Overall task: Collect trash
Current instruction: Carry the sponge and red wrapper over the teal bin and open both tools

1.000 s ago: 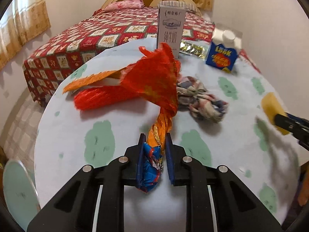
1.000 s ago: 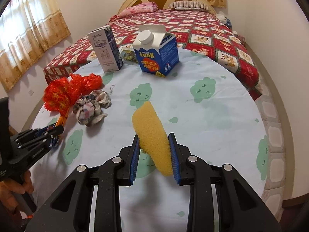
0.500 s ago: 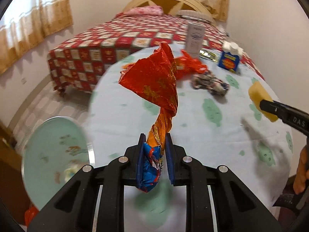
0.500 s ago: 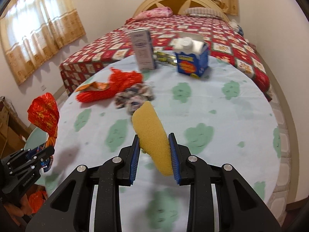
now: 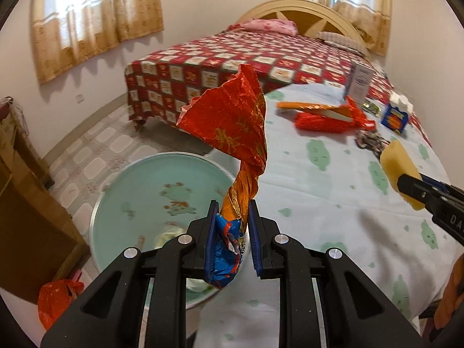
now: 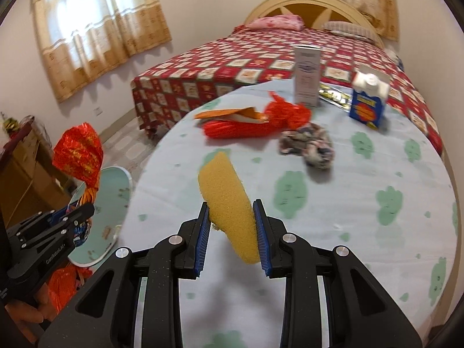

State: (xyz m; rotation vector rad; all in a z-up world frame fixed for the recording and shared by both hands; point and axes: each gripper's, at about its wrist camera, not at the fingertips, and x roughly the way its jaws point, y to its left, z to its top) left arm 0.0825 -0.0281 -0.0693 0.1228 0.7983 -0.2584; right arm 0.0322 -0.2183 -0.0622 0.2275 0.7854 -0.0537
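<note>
Pinching a twisted red foil wrapper (image 5: 232, 124) by its blue printed tail, the left gripper (image 5: 231, 232) holds the trash aloft above a pale green round bin (image 5: 121, 203) beside the table (image 5: 333, 188), its red sheet bearing gold characters too creased to read. The right gripper (image 6: 231, 226) is closed on a yellow sponge (image 6: 226, 203), held tilted over the table's near edge. White lettering beginning "DA" shows on the right gripper's side in the left wrist view; lettering on the left gripper's side in the right wrist view is too blurred to read. On the cloud-print tablecloth, well back from both grippers, lie a red mesh bag (image 6: 240, 129) with an orange flat wrapper (image 6: 229, 113) resting against it, and a crumpled patterned cloth (image 6: 307, 145) just to their right. Behind these stand a tall white carton (image 6: 306, 75) with small blurred print and a blue carton (image 6: 366, 107) with a white cap and a yellow-and-red label, its wording unreadable here. A shiny foil packet (image 6: 333, 95) lies between the two cartons. A bed (image 6: 261, 58) with a red checked cover fills the background. A red plastic bag (image 5: 58, 298) sits on the floor left of the bin.
</note>
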